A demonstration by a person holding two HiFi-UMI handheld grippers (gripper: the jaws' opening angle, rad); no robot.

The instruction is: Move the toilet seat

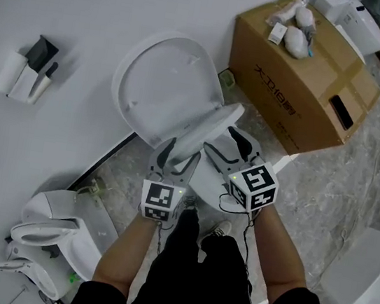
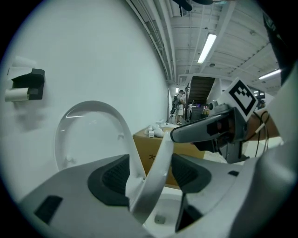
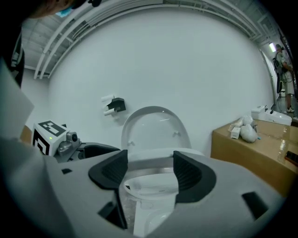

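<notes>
Mid-swing here; the seat (image 1: 211, 126) sits half raised, between the bowl (image 3: 149, 195) and the upright lid (image 1: 161, 87); left gripper (image 1: 175, 158) looks pinched on the seat's rim, both pads touching it; right gripper (image 1: 236, 148) is spread wide beside the seat, gripping nothing; next I'd pivot it gently round the hinge, can't tell which way.

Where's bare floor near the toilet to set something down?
Bare: the floor strip between the cardboard box and the white fixture at lower right. Most of the box top is bare too. Crowded: left of the toilet, by the spare toilet parts.
</notes>
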